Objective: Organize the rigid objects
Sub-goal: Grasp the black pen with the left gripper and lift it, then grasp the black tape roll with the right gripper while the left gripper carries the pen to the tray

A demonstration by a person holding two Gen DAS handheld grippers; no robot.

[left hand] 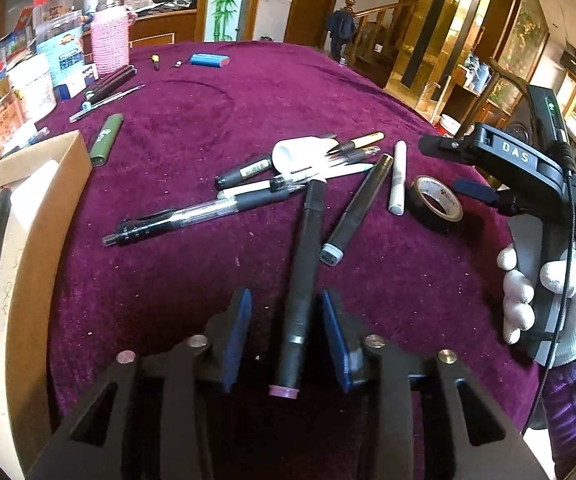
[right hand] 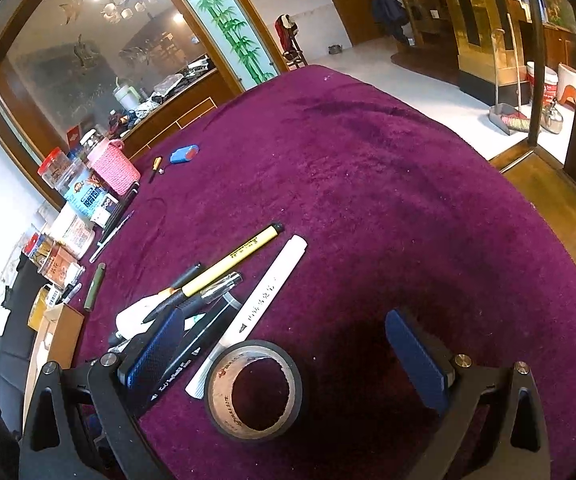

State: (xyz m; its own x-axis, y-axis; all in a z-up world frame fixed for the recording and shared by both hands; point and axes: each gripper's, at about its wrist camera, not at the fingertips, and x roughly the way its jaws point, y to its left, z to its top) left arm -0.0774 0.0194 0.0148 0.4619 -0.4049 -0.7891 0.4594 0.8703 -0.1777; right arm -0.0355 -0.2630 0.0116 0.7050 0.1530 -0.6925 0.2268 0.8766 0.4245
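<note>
Left gripper (left hand: 286, 320): fingers spread, a black marker (left hand: 302, 272) lying between them, pads clear of it on both sides. Marker's far end rests on the pen pile (left hand: 288, 176) on the purple desk (left hand: 192, 120). Right gripper (right hand: 292, 360): fingers wide apart, straddling black tape roll (right hand: 253, 390), not touching.

purple-cloth table (right hand: 388, 184), pens (left hand: 192, 216), tape roll (right hand: 253, 390), box (left hand: 44, 216)

I can read "DAS" in white capitals on the black body of the right claw (left hand: 464, 168). The white marker (right hand: 264, 300) carries a line of dark characters too small for me to make out. Red print rings the cardboard core of the black tape roll (right hand: 254, 390), illegible. The jar labels at the tabletop's edge stay blurred.
</note>
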